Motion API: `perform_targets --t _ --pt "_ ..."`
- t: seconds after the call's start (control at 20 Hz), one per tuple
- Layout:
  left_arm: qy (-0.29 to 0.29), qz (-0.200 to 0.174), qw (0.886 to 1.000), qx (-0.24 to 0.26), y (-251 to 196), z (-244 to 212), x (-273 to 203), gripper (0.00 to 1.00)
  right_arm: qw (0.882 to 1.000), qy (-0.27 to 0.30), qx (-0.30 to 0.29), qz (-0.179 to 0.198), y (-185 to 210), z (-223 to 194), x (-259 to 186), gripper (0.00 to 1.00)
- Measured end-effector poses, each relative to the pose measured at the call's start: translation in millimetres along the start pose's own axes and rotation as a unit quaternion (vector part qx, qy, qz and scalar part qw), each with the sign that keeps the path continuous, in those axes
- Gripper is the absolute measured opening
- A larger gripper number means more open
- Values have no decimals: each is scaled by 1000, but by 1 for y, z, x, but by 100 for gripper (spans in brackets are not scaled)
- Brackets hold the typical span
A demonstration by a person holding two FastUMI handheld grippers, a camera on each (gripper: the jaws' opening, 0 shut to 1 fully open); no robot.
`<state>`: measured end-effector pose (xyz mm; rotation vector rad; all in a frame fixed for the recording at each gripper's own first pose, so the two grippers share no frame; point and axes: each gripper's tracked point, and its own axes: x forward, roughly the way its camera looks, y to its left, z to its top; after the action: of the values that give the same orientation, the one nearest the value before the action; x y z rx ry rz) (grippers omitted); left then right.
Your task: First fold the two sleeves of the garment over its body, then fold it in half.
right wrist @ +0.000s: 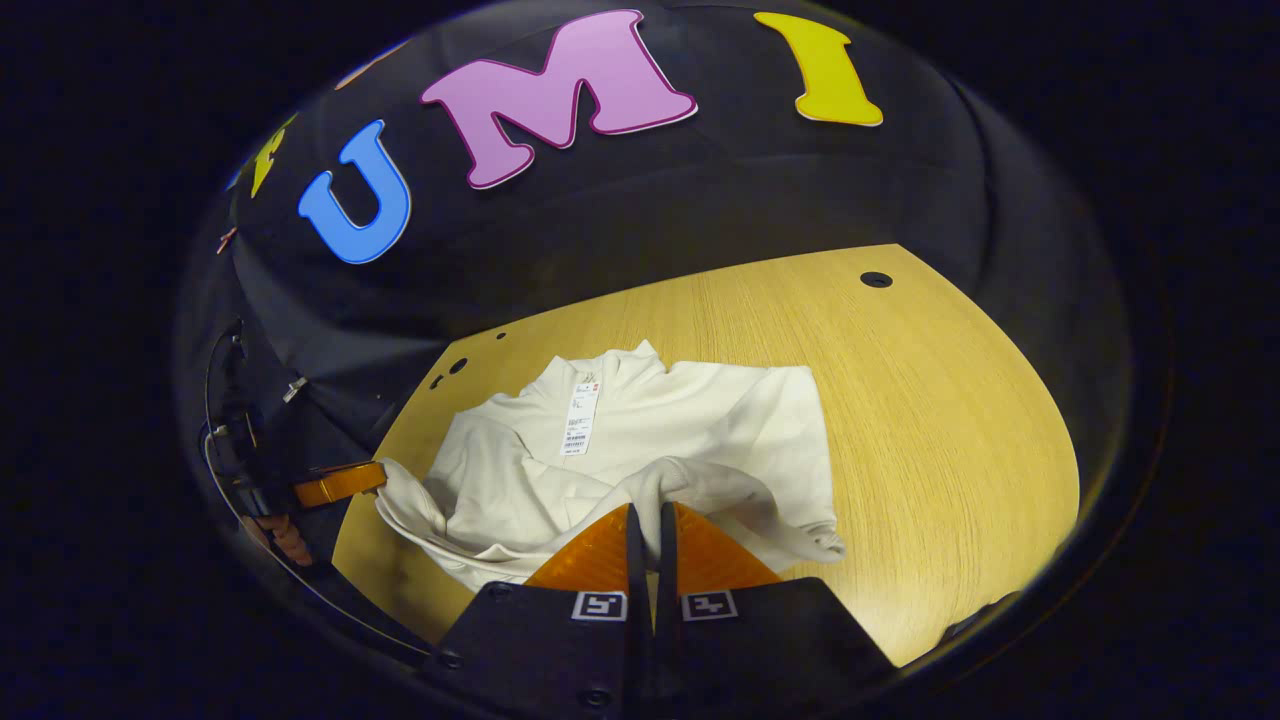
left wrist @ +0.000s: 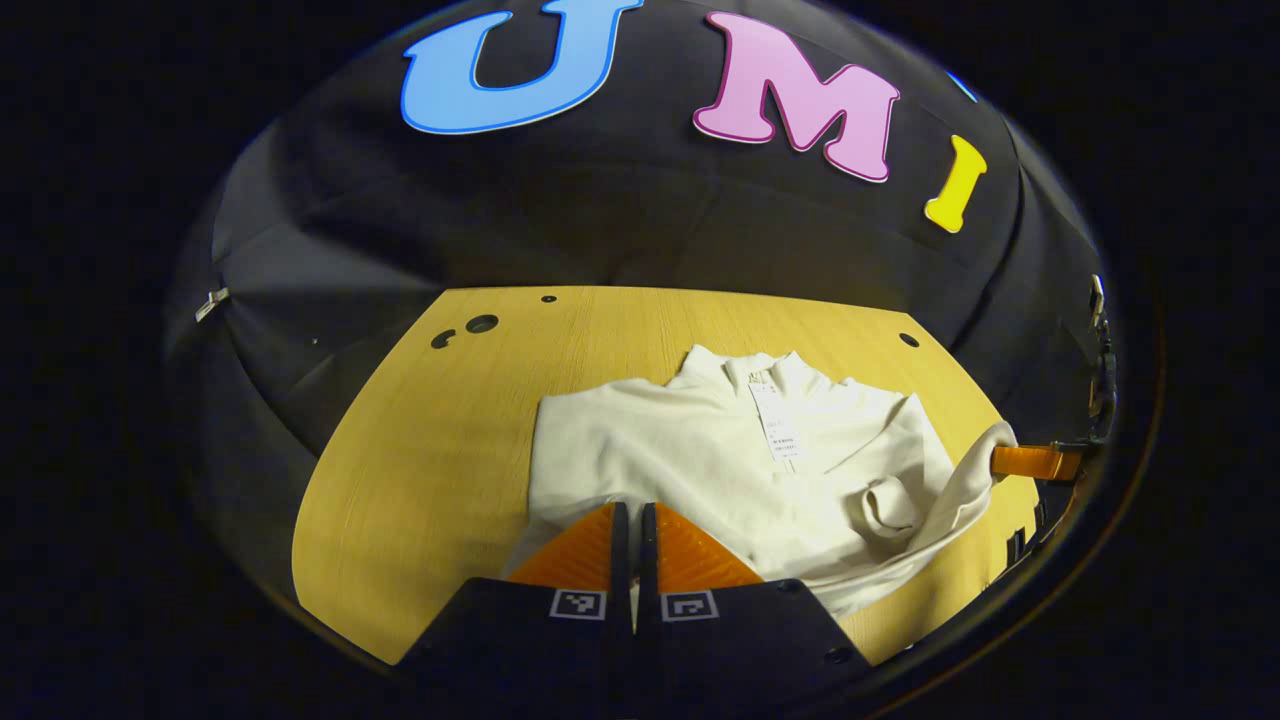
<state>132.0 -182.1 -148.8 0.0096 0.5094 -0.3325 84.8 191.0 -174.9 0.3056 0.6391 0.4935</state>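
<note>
Left gripper view looks down over a cream garment [left wrist: 720, 460] lying on a pale wooden table [left wrist: 430, 450], collar toward the far edge and a paper tag [left wrist: 778, 425] on its chest. The left gripper [left wrist: 632, 545] sits at the garment's near edge with its two fingers drawn together; cloth seems to be pinched between them, though the slit is too narrow to be sure. At the right of this view the right gripper [left wrist: 1035, 462] holds the end of a sleeve [left wrist: 965, 490] lifted off the table.

Right gripper view shows that gripper's own fingers [right wrist: 600, 555] closed on a raised fold of sleeve cloth, with the cuff trailing to the right.

One sleeve looks partly draped over the body, bunched and not flat. To do this step well, each sleeve should be carried across the chest, kept taut, laid straight and released only once the cuff rests on the body; a slack release would probably leave wrinkles that spoil the later half-fold.

Bare wood surrounds the garment, with small dark holes [left wrist: 481, 323] near the far corners. Black cloth walls [left wrist: 600, 230] close in the booth behind.
</note>
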Motion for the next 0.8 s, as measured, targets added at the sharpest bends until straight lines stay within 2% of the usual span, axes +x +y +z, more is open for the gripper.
perform_targets --t 0.2,0.55,0.8 --pt "3 16 1000 -10 14 22 43 6 1000 12 21 -18 -12 3 40 5" --pt "47 39 998 2 26 -7 96 6 996 65 42 -48 -24 -23 94 5" --pt "68 48 996 26 22 -24 116 6 991 97 67 -59 -28 -37 110 7"
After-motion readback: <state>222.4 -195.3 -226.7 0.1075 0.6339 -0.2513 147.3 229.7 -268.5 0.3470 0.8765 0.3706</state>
